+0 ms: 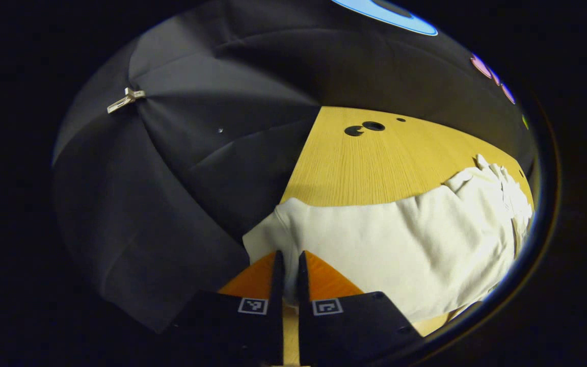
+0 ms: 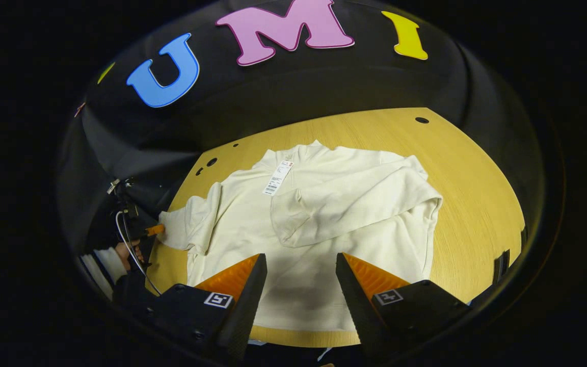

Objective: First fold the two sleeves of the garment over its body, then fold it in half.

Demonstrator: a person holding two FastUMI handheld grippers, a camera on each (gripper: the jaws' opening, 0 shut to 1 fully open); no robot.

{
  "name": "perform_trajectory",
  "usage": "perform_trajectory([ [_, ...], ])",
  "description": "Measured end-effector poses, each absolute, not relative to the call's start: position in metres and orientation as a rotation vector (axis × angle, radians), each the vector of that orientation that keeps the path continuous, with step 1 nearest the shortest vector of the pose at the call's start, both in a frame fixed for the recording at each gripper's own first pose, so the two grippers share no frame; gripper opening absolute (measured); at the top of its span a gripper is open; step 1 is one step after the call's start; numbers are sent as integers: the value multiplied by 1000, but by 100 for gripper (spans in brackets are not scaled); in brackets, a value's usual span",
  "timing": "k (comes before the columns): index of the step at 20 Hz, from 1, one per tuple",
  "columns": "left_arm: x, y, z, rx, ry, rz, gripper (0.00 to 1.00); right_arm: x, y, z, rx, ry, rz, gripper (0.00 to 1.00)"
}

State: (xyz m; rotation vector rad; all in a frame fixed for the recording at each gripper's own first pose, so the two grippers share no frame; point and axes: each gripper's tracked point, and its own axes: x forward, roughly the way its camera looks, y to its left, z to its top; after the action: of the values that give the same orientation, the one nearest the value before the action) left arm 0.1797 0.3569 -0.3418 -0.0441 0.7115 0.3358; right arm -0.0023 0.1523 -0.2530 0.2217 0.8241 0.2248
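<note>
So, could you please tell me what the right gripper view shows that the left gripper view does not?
Right gripper view: a hang tag at the collar, the folded sleeve lying across the body, and the open right tool above the hem. Left gripper view: a clip on the booth cloth, and the left tool closed on the unfolded sleeve. Shared: the cream garment and the wooden table.

bare table [image 2: 477,204] right of garment [image 2: 324,214], booth wall [image 2: 273,97] close behind
</note>
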Motion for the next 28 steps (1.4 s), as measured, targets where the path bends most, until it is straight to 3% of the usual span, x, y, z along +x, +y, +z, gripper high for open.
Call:
perform_trajectory([
  [3, 181, 353, -339, -21, 724, 340, 7, -7, 139, -251, 212, 814, 218, 85],
  [12, 163, 292, -260, -105, 553, 276, 6, -10, 99, -251, 238, 820, 205, 85],
  [20, 158, 154, -193, -124, 471, 113, 6, -14, 64, -263, 277, 839, 204, 85],
  [28, 172, 17, -192, -88, 486, -13, 6, -15, 14, -282, 300, 876, 189, 85],
])
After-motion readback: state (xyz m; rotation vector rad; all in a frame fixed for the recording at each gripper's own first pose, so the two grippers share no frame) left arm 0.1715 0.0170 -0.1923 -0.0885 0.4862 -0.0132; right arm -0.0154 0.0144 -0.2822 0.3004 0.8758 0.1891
